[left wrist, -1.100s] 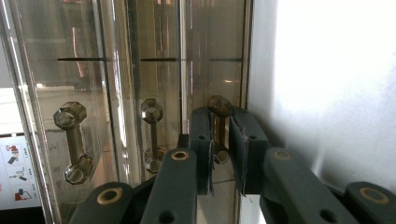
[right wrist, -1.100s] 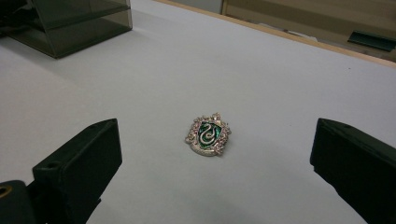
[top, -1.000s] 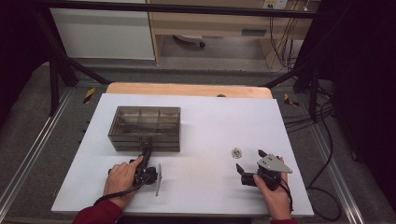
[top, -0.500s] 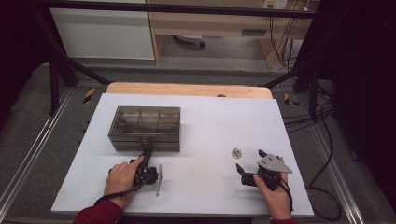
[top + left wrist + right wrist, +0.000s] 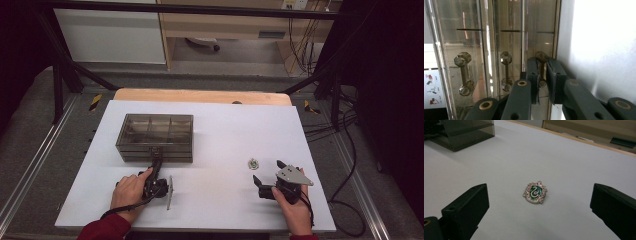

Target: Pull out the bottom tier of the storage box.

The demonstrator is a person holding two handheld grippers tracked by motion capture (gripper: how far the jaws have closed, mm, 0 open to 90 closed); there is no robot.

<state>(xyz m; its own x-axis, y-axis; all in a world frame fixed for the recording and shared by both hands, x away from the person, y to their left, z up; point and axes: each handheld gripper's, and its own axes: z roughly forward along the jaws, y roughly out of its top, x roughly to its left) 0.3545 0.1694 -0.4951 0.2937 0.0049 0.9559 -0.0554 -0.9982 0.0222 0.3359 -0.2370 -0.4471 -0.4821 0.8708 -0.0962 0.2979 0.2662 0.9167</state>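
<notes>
Evidently the left gripper [image 5: 543,82] is clamped on a drawer handle [image 5: 541,58] of the smoky, see-through drawer box [image 5: 155,137], probably so that drawer can be pulled out to take the badge. The right gripper [image 5: 537,212] rests on the white table [image 5: 220,125] with its jaws wide apart, aimed at the badge [image 5: 535,192], which lies flat just beyond them, well apart from the box. The badge is a small silver-edged crest, green inside, bearing a pale coiled serpent.

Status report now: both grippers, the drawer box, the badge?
Left gripper shut on drawer handle of box. Right gripper open, facing badge. Nothing between.
</notes>
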